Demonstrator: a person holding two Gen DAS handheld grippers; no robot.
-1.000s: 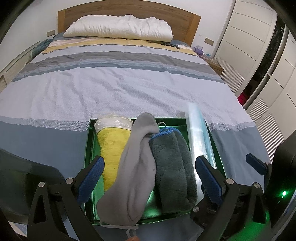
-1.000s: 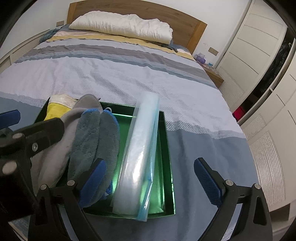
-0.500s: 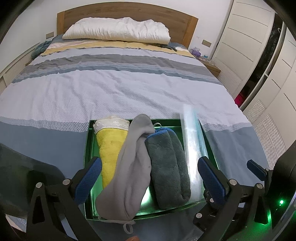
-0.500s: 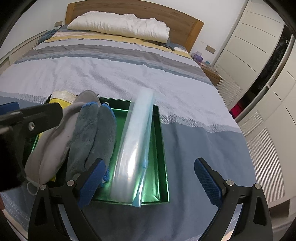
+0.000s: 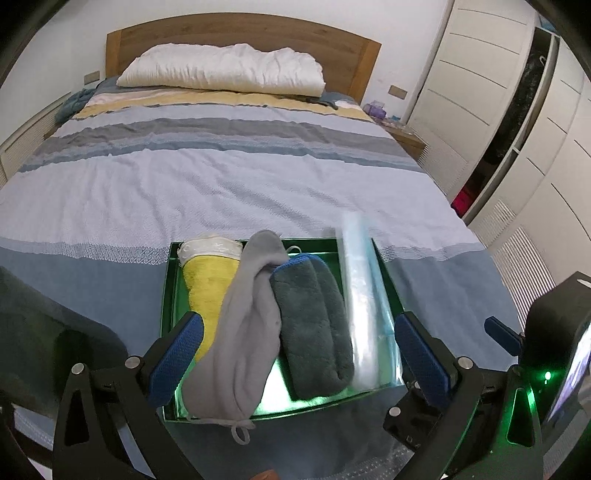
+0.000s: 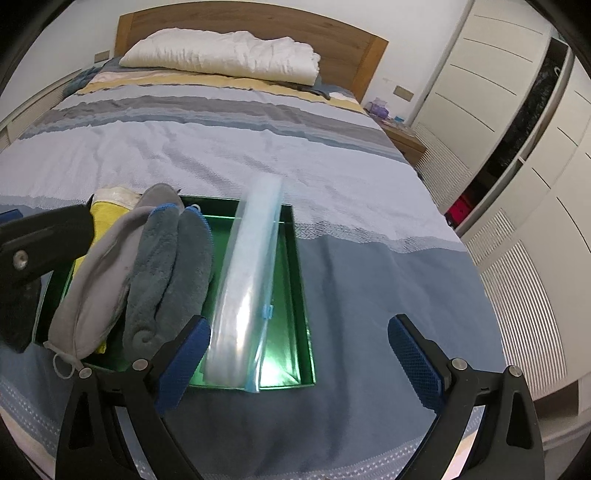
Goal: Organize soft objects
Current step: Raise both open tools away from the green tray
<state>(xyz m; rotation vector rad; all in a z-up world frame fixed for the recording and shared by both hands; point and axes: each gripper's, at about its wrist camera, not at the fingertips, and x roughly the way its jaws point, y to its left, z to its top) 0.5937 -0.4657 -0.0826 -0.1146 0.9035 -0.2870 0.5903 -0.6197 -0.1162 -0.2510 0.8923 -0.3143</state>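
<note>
A shiny green tray (image 5: 168, 280) (image 6: 301, 295) sits on the striped bedspread near the foot of the bed. Side by side in it lie a yellow cloth in a clear wrapper (image 5: 208, 284) (image 6: 101, 214), a light grey drawstring pouch (image 5: 240, 332) (image 6: 99, 277), a dark grey-blue plush towel (image 5: 314, 325) (image 6: 170, 273) and a rolled clear plastic bag (image 5: 364, 302) (image 6: 247, 280). My left gripper (image 5: 295, 358) hovers over the tray's near end, open and holding nothing. My right gripper (image 6: 299, 358) is open too, above the tray's right corner.
The bed (image 5: 221, 177) stretches away to a white pillow (image 5: 221, 70) and a wooden headboard (image 5: 243, 33). White wardrobe doors (image 5: 517, 110) line the right side, with a nightstand (image 5: 406, 140) in the far corner. My left gripper's arm (image 6: 40, 236) crosses the right wrist view at left.
Both grippers have drawn back and up from the tray, which now looks smaller and further off. The left jaws spread slightly wider. The objects in the tray have not moved.
</note>
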